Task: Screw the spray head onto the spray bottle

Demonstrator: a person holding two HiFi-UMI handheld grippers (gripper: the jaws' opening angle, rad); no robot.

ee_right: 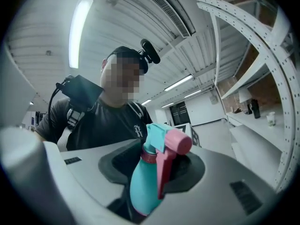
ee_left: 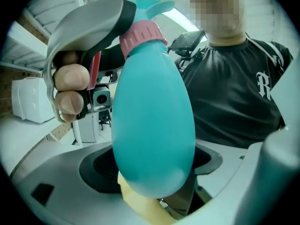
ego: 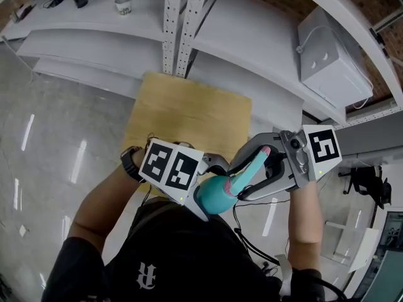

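Note:
A teal spray bottle [ego: 217, 198] hangs in front of my chest, above the near edge of the wooden table. My left gripper [ego: 211, 190] is shut on its rounded body [ee_left: 154, 116], which fills the left gripper view. The teal spray head [ego: 252, 168] with pink nozzle and trigger sits on the bottle's neck by a pink collar [ee_left: 143, 34]. My right gripper [ego: 242, 175] has its jaws around that spray head [ee_right: 164, 142], touching it on both sides. In the right gripper view the bottle [ee_right: 140, 191] drops away below the collar.
A light wooden table [ego: 189, 115] lies just ahead of the grippers. Behind it runs white shelving [ego: 252, 43] with a small glass [ego: 124, 5] and a white box [ego: 330, 52]. Polished floor [ego: 56, 150] spreads to the left. My torso is right under the bottle.

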